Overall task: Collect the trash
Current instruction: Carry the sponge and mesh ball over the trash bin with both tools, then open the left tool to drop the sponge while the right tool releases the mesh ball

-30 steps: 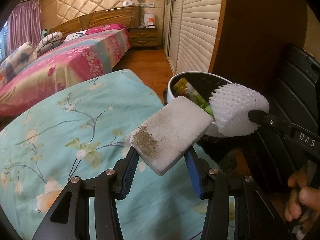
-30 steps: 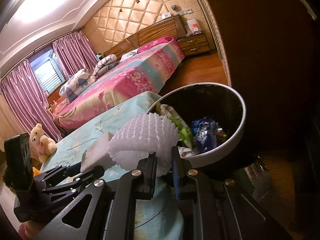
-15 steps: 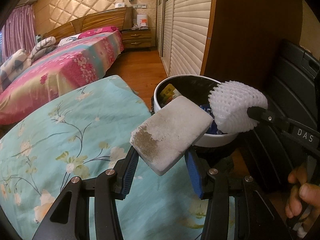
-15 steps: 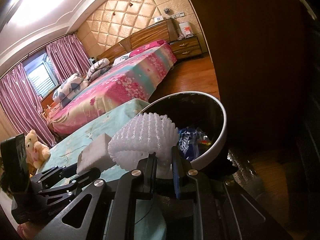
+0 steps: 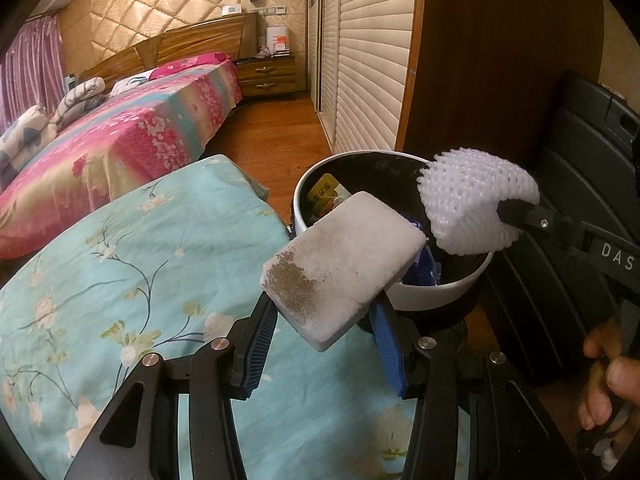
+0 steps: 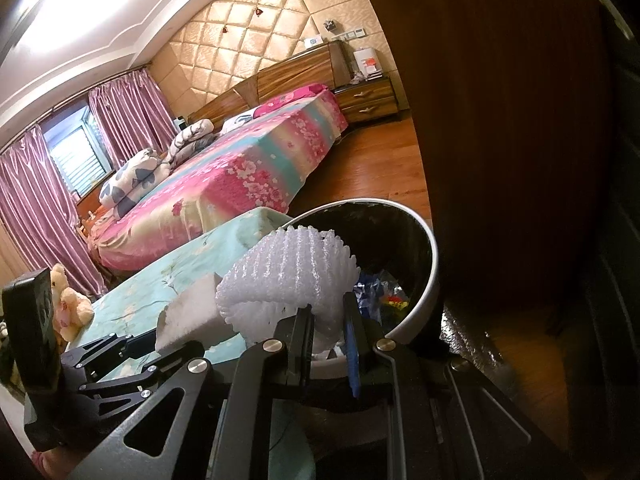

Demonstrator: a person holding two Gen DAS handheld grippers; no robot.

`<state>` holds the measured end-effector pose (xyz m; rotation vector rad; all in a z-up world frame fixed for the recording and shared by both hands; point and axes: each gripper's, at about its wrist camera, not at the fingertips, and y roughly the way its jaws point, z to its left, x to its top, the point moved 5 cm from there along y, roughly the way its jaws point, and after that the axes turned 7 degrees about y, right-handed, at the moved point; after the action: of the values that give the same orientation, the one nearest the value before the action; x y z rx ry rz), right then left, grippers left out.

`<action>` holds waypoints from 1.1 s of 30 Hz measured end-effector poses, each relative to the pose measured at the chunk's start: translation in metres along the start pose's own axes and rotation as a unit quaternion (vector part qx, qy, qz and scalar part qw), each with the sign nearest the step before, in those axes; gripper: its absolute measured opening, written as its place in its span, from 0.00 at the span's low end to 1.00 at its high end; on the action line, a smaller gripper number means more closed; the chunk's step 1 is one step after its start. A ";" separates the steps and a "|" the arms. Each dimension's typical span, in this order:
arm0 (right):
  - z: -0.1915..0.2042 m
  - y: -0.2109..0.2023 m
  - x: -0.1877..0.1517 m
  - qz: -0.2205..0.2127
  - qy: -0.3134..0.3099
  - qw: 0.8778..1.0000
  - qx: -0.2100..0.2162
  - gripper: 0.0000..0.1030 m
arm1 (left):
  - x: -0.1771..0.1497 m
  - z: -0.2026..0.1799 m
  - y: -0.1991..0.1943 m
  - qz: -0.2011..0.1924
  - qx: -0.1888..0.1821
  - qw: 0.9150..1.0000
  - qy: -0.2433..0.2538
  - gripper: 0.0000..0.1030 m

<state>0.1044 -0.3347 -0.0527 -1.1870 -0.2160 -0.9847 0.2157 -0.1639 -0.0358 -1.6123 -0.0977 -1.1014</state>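
Closer to the bin now, left gripper clamps foam block.

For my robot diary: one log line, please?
left claw: grips foam block | right claw: grips foam net | both near bin

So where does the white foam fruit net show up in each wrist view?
Left wrist view: white foam fruit net at centre right, pinched by the right gripper.
Right wrist view: bottom centre, between that gripper's fingers.
Shared landmark: the white-rimmed round trash bin just behind it.
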 end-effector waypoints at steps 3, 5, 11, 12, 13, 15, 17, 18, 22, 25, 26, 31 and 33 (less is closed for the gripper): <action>-0.002 0.002 0.004 -0.001 0.000 1.000 -0.002 0.13 | 0.003 -0.002 0.004 0.002 0.000 1.000 0.003 0.45; -0.003 0.003 0.006 -0.001 -0.001 1.000 -0.004 0.13 | 0.006 -0.002 0.006 0.002 0.001 1.000 0.005 0.45; -0.008 0.007 0.008 0.002 0.000 1.000 -0.010 0.13 | 0.011 -0.004 0.011 0.003 0.002 1.000 0.011 0.45; -0.009 0.007 0.008 0.002 0.000 1.000 -0.011 0.13 | 0.011 -0.005 0.012 0.003 0.002 1.000 0.011 0.45; -0.010 0.007 0.009 0.003 0.000 1.000 -0.012 0.13 | 0.012 -0.005 0.013 0.003 0.003 1.000 0.012 0.45; -0.013 0.009 0.010 0.006 -0.001 1.000 -0.016 0.13 | 0.014 -0.006 0.014 0.004 0.003 1.000 0.014 0.45; -0.014 0.010 0.012 0.007 0.000 1.000 -0.017 0.13 | 0.017 -0.007 0.016 0.005 0.004 1.000 0.015 0.46; -0.015 0.010 0.012 0.006 0.000 1.000 -0.018 0.13 | 0.017 -0.007 0.017 0.005 0.004 1.000 0.016 0.46; -0.017 0.010 0.015 0.006 0.000 1.000 -0.021 0.13 | 0.021 -0.008 0.020 0.005 0.006 1.000 0.019 0.46; -0.017 0.010 0.016 0.005 -0.001 1.000 -0.023 0.13 | 0.025 -0.008 0.023 0.005 0.007 1.000 0.022 0.46; -0.018 0.010 0.016 0.005 -0.001 1.000 -0.024 0.13 | 0.026 -0.009 0.024 0.006 0.007 1.000 0.022 0.46; -0.019 0.012 0.018 0.005 -0.002 1.000 -0.027 0.13 | 0.029 -0.010 0.029 0.008 0.007 1.000 0.027 0.46; -0.019 0.013 0.018 0.006 -0.002 1.000 -0.028 0.13 | 0.031 -0.010 0.031 0.009 0.007 1.000 0.028 0.46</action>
<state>0.1181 -0.3604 -0.0579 -1.2392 -0.1853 -0.9824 0.2448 -0.1979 -0.0373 -1.5649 -0.0536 -1.1290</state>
